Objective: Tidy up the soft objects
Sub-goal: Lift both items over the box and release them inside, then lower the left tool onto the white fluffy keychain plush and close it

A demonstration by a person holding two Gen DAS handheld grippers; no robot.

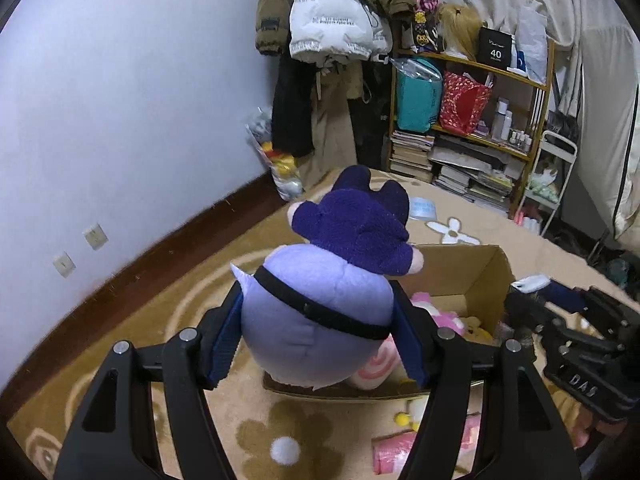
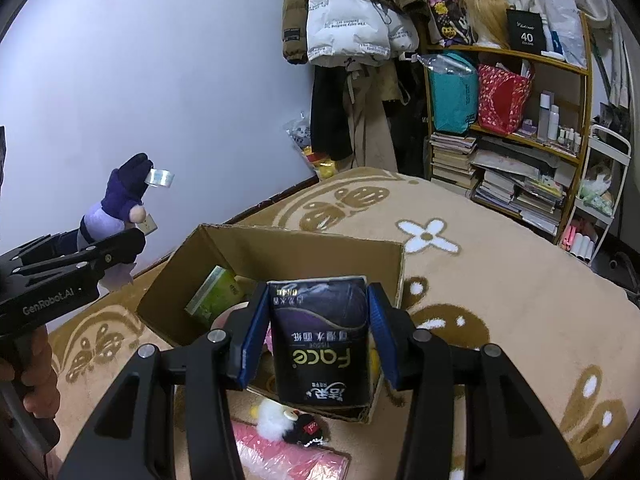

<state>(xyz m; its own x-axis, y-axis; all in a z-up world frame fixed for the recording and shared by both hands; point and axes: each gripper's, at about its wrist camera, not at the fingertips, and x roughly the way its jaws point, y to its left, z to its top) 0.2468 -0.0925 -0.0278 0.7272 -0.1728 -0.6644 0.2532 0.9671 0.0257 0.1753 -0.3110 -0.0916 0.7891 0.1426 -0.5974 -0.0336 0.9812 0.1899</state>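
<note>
My left gripper (image 1: pixel 318 316) is shut on a purple plush toy (image 1: pixel 320 312) with a dark blue head, held above the near left side of an open cardboard box (image 1: pixel 484 276). The toy also shows in the right wrist view (image 2: pixel 116 204). My right gripper (image 2: pixel 318 336) is shut on a black tissue pack (image 2: pixel 320 340) marked "Face", held over the box (image 2: pixel 280 248). Inside the box lie a pink plush (image 1: pixel 436 312), a yellow plush (image 1: pixel 476 328) and a green tissue pack (image 2: pixel 216 292).
The box stands on a beige flowered carpet (image 2: pixel 500 280). A white and black plush (image 2: pixel 288 420) and a pink pack (image 2: pixel 288 456) lie in front of the box. A loaded shelf (image 2: pixel 520 128) and hanging coats (image 2: pixel 352 40) stand at the back.
</note>
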